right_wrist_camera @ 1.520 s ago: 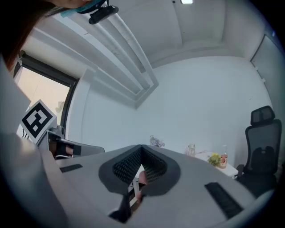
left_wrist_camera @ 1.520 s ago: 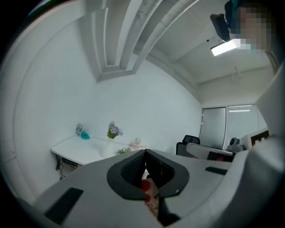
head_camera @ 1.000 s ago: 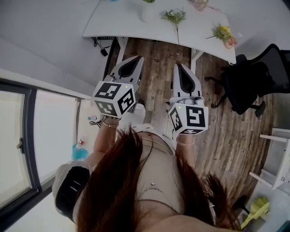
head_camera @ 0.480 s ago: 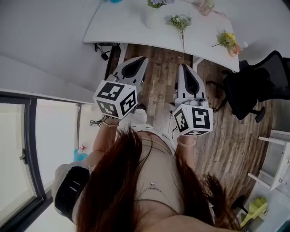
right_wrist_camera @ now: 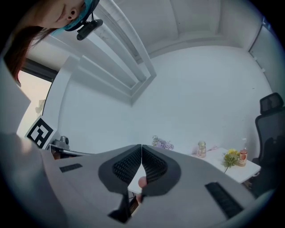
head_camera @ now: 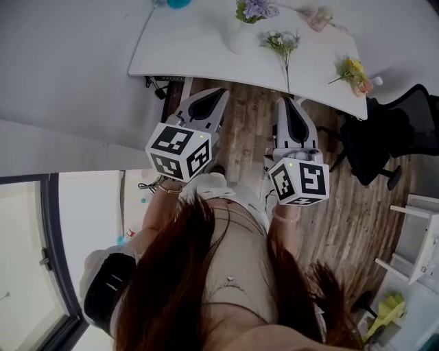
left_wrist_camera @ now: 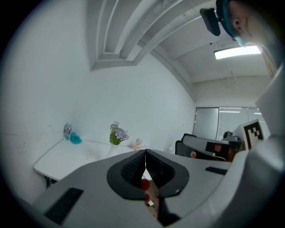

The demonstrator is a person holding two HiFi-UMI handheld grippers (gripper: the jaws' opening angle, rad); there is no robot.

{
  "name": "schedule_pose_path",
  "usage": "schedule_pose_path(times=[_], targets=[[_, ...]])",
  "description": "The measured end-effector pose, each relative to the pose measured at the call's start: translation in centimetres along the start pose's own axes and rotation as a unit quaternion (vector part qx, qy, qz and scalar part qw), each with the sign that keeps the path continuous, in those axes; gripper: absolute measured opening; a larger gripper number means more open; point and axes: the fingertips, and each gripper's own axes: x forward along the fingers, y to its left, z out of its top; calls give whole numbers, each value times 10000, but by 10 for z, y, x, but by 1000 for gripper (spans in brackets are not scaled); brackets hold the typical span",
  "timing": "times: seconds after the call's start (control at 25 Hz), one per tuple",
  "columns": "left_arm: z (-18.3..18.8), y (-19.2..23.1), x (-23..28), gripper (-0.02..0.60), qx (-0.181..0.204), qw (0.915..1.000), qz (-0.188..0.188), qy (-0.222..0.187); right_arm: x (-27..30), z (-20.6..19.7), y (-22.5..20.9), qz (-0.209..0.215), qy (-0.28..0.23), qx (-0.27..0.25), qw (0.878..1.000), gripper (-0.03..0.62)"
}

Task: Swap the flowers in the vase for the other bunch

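Both the left gripper (head_camera: 219, 94) and the right gripper (head_camera: 287, 101) are shut and empty, so near the white table (head_camera: 185, 48) at the top of the frame one should open wide before pulling the purple flowers (head_camera: 255, 9) from the white vase (head_camera: 236, 38).

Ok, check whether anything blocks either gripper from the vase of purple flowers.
Nothing visible does. The left gripper and right gripper, both shut, are over the floor short of the white table; only bare tabletop lies before the vase. The white-flowered bunch lies to its right.
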Motion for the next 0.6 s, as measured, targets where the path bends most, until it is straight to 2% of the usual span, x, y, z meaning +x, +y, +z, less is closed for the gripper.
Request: schedule_pose_path(times=[0.36, 0.6], targets=[[3, 27, 23, 5, -101, 9998, -150, 40, 34, -4, -4, -106, 142, -52, 9998, 28], [3, 46, 45, 5, -147, 9998, -93, 40, 58, -5, -17, -72, 167, -46, 9998, 28]])
